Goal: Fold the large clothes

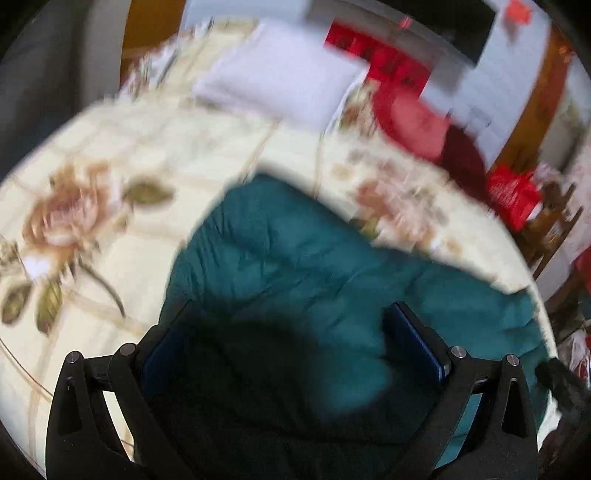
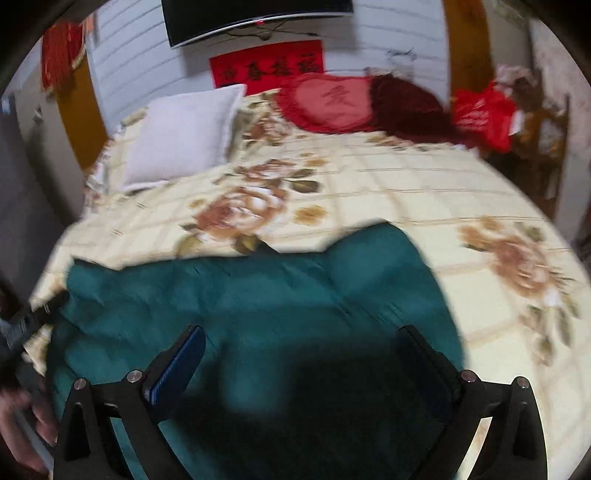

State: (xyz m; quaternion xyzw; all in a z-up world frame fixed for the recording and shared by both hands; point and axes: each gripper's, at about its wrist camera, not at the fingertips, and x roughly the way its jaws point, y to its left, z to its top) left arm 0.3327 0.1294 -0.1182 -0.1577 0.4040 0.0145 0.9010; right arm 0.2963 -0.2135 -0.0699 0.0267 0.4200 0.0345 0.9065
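The teal garment (image 2: pixel 258 295) lies bunched at the near edge of the bed (image 2: pixel 406 177). Both the left hand-held gripper (image 1: pixel 295 339) and right hand-held gripper (image 2: pixel 303 354) hover over it with jaws wide, gripping nothing. A fold seems between grasps; next, each needs a fresh edge to pinch.

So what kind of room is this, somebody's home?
Most likely a bedroom in a home. A bed with a floral bedspread fills the view, a white pillow lies at its head, and a dark screen hangs on the wall above. A teal garment lies on it.
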